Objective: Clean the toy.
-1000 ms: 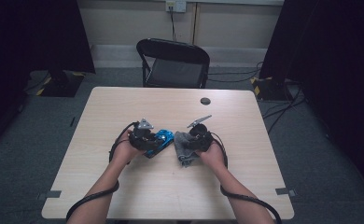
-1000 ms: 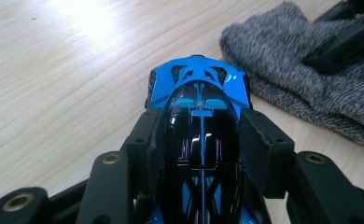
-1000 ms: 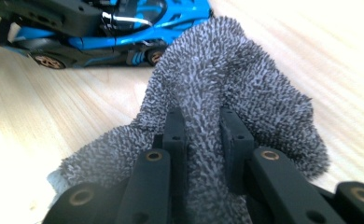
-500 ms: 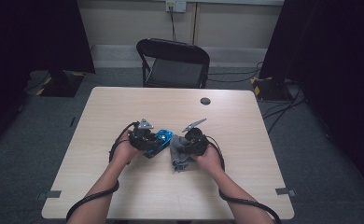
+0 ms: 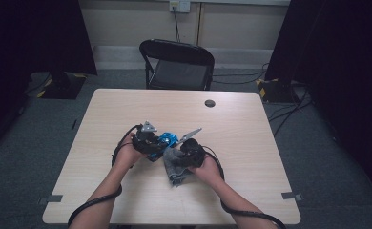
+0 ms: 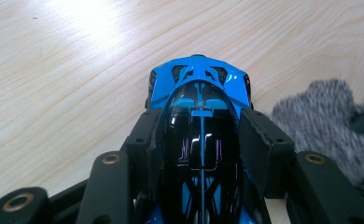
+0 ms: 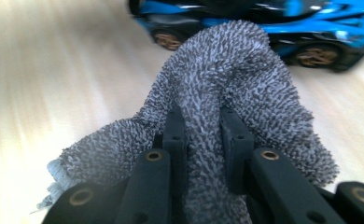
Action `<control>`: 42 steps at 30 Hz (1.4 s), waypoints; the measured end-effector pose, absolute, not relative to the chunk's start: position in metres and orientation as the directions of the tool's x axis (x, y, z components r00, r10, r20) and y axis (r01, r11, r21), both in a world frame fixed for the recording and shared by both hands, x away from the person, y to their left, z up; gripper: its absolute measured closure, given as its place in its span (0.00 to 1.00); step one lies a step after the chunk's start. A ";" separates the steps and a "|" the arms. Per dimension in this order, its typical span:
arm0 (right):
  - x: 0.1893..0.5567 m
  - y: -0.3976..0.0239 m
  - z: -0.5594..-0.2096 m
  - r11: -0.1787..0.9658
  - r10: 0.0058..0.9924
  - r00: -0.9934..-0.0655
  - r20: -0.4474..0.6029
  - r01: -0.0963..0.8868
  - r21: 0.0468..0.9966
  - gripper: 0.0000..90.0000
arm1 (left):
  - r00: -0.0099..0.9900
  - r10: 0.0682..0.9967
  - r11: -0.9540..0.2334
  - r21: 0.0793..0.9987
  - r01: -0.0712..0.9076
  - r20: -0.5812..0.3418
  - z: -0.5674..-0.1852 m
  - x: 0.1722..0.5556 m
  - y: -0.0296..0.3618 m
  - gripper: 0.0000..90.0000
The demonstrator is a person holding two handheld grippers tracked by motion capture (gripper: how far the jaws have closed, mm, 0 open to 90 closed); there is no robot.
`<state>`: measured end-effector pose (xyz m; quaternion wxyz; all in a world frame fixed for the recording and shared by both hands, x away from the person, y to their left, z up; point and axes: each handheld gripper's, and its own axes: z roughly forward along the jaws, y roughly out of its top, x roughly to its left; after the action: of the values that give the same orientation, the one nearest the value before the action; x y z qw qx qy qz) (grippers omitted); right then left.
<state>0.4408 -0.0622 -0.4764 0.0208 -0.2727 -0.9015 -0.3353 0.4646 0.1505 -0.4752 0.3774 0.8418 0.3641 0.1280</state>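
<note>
A blue and black toy car (image 6: 201, 116) sits between the jaws of my left gripper (image 6: 201, 135), which is shut on its body; the car's blue end points away over the table. In the high view the toy car (image 5: 167, 139) lies at the table's middle with the left gripper (image 5: 148, 138) on it. My right gripper (image 7: 202, 126) is shut on a grey fuzzy cloth (image 7: 227, 88) that bunches up ahead of its jaws, close to the toy car (image 7: 264, 23) and its wheels. In the high view the cloth (image 5: 174, 164) hangs beside the right gripper (image 5: 190, 151).
The wooden table (image 5: 103, 191) has a small round dark cap (image 5: 210, 103) near its far edge. A black folding chair (image 5: 177, 64) stands behind the table. Cables trail from both grippers along the forearms. Dark curtains flank the room.
My right gripper has slid left and toward me with the cloth, along the car's side. The left gripper and the car have stayed put.
</note>
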 end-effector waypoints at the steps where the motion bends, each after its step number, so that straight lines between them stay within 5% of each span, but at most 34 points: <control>1: 0.437 -0.058 -0.476 0.636 0.462 -0.860 0.218 0.492 0.594 0.84 | 0.703 0.710 -0.456 0.728 0.513 -0.051 -0.475 0.465 0.151 0.57; 42: 0.402 -0.031 -0.473 0.665 0.323 -0.912 0.252 0.408 0.626 0.83 | 0.687 0.724 -0.426 0.743 0.516 -0.063 -0.477 0.463 0.149 0.56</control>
<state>0.4025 -0.0312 -0.4728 0.0597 -0.2006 -0.9104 -0.3568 0.4627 0.1488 -0.4767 0.3858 0.8335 0.3720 0.1346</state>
